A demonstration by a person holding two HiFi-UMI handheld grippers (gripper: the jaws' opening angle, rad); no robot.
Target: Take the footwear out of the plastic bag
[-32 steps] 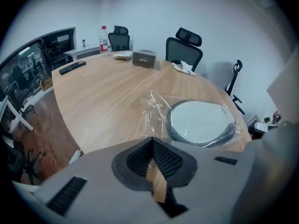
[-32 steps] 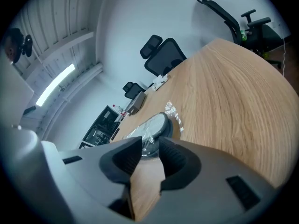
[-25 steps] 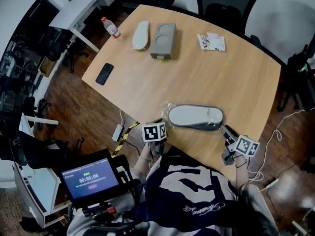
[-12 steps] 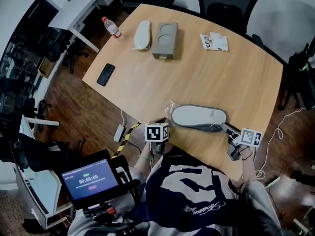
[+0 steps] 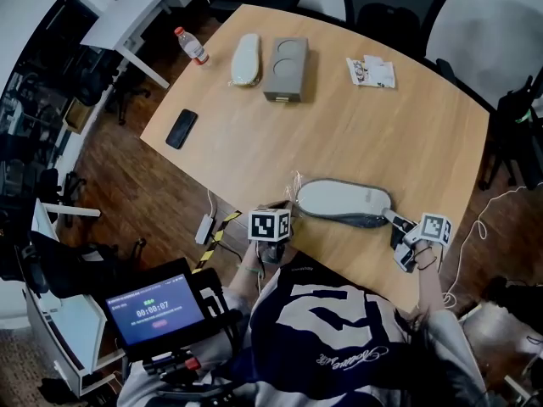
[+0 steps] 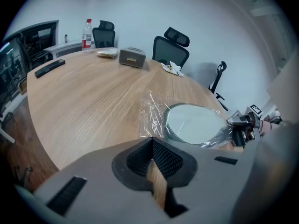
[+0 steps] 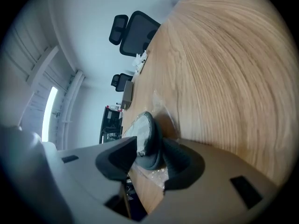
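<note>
A pale grey slipper [image 5: 344, 200] with a dark rim lies sole-up inside a clear plastic bag [image 5: 294, 190] near the table's front edge. In the left gripper view the slipper [image 6: 194, 125] lies ahead and to the right, with the bag [image 6: 156, 113] crinkled at its near end. My right gripper [image 5: 390, 219] is at the slipper's right end. Its jaws are closing, and the bagged end of the slipper [image 7: 147, 141] fills the gap between them [image 7: 145, 153]. My left gripper [image 5: 276, 213] hovers at the table edge just short of the bag's loose end, shut and empty [image 6: 153, 146].
At the table's far side lie a second slipper [image 5: 245, 59], a grey box [image 5: 284, 69], a paper packet [image 5: 371, 72], a black phone [image 5: 180, 127] and a water bottle [image 5: 191, 47]. Office chairs [image 5: 390, 7] stand behind the table. A timer screen [image 5: 157, 314] sits at my lower left.
My right gripper's body has swung slightly farther from me while its jaws stay at the slipper's right end. The slipper, bag and left gripper have not visibly moved.
</note>
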